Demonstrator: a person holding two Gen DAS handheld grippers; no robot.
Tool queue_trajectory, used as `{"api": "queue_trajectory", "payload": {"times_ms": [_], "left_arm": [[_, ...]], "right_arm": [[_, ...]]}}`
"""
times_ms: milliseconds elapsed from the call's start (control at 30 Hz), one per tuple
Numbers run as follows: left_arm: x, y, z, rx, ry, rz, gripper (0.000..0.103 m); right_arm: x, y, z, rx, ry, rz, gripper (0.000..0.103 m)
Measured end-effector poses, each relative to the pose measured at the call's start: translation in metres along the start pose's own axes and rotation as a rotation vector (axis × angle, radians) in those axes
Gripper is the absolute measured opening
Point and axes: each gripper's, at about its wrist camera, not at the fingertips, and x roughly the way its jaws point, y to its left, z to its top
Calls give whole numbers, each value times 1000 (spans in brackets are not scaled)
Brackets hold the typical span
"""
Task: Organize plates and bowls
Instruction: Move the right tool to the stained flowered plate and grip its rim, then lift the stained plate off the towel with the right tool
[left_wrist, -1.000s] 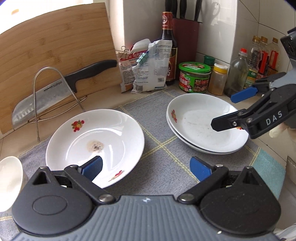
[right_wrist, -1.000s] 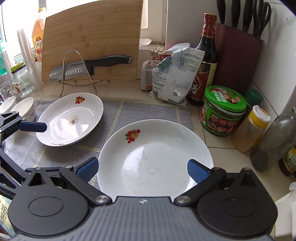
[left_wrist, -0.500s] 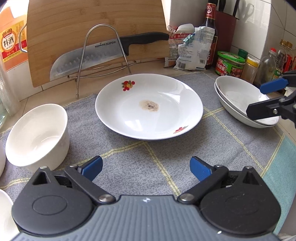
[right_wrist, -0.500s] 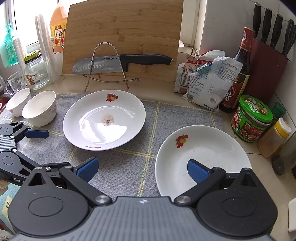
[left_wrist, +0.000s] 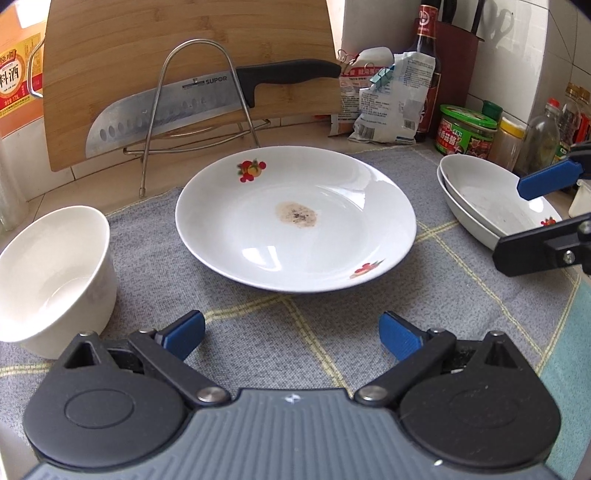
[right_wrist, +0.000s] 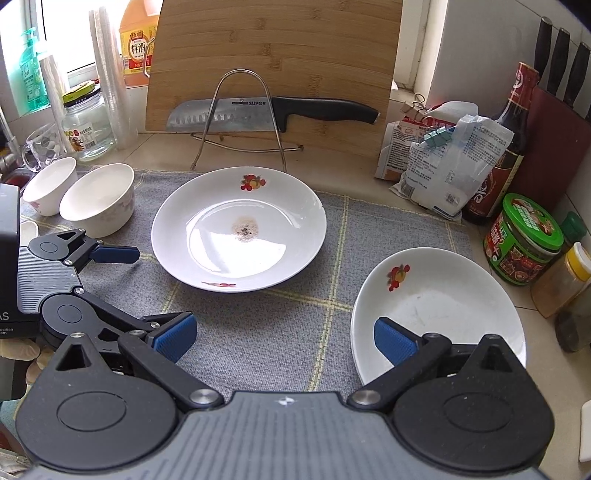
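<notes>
1. My left gripper (left_wrist: 291, 334) has its fingers wide apart, empty, near the stained plate (left_wrist: 295, 218) on the mat (left_wrist: 258, 332).
2. My right gripper (right_wrist: 284, 338) is also spread and empty, beside the stacked plates (right_wrist: 443, 295) at right.
3. Bowls (right_wrist: 98, 199) sit far left.

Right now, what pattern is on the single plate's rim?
White plate with red-and-orange fruit motifs on the rim, clearest in the right wrist view.

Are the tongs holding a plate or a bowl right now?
No. Both the left tongs and the right tongs are open and empty; the stained plate lies untouched.
</notes>
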Motion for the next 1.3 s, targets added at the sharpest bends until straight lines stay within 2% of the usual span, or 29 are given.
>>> {"api": "queue_trajectory", "payload": {"times_ms": [167,467,800,1300], "left_arm": [[9,-5,4,10,9,41,101],[20,-6,12,7,-11,55,103],[21,-5,9,18,-58,46,103],[19,-5,6,61,-71,-5,102]], "right_arm": [[15,-6,10,-26,3,51,103],[43,-25,33,-101,13,120,103],[82,-37,61,-152,39,195,103],[141,-56,100,-104,132,351,103]]}}
